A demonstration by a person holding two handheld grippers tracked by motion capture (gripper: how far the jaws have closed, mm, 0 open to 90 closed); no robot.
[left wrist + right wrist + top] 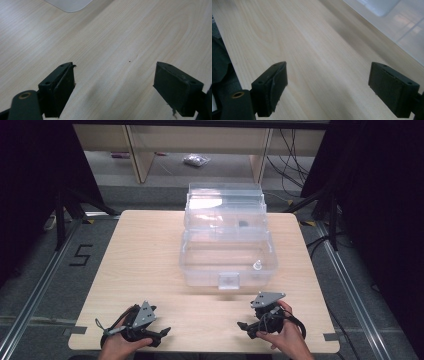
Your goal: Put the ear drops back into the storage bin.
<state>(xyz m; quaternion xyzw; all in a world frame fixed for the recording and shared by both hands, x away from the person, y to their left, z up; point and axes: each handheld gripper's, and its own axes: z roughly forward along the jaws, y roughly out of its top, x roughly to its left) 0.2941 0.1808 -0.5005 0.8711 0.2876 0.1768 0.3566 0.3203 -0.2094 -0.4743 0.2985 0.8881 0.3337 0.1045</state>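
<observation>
Ahead of both pairs of jaws, high view: clear plastic hinged storage box [227,251] lying open mid-table, untouched; left gripper [159,334] and right gripper [246,329] low on pale wooden table [145,255], empty. Left gripper view: jaws spread, box corner far beyond. Right gripper view: jaws spread wide, box wall ahead. Handling probably not begun.

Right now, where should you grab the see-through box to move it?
Probably the clear plastic box by its near front wall, beside the small latch tab. Come from the person's side: that straight rim faces both grippers, and the open lid blocks the far side.
</observation>
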